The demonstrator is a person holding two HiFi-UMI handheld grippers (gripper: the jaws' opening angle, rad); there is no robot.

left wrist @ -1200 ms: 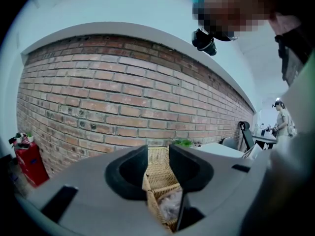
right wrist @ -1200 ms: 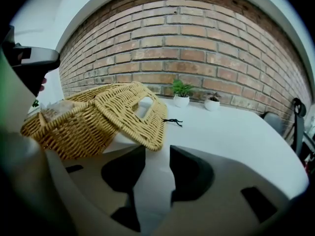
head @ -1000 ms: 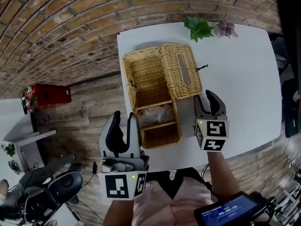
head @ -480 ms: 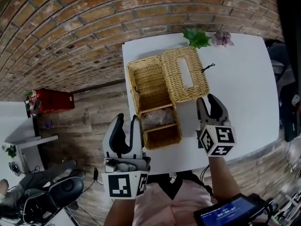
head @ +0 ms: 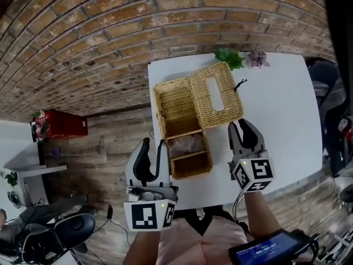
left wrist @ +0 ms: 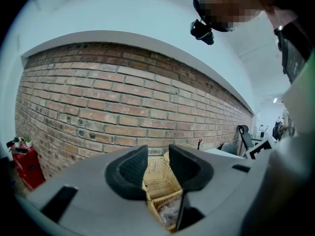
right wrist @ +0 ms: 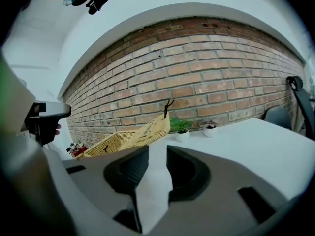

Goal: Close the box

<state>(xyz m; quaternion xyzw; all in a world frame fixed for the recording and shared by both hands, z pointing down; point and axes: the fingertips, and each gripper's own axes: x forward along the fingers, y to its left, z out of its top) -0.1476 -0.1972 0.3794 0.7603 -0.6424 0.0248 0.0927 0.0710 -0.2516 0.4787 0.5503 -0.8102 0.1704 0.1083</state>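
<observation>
Up close, the black padded fingers [left wrist: 129, 168] of the left gripper [head: 153, 148] stand slightly apart and pinch nothing; the near end of the box shows through the gap. The matching fingers [right wrist: 186, 173] of the right gripper [head: 242, 132] are closing on empty air, with only bare table top between them. Both hand-held tools hover at the near end of the rectangular tan woven wicker box [head: 175, 106] without touching it, the left one by its near left corner and the right one just off its near right side. The box sits toward the left edge of the white table [head: 281, 120], its compartments exposed and a crumpled clear plastic bundle [head: 187, 144] in one of the nearer ones. Its hinged wicker lid with an oval slot [head: 218, 95] is thrown open to the right and, in the right gripper view, leans outward at a slant with a dark loop tie [head: 238, 84] on its free edge. A small green potted plant [head: 230, 57] and a small pink potted flower [head: 257, 58] stand at the table's far edge, in front of a red brick wall [head: 110, 43]. The closing itself looks not yet begun. By the look of it, every step remains: reaching the lid's free edge, swinging it left over the box and seating it flat, probably with the right gripper, which is nearer.
</observation>
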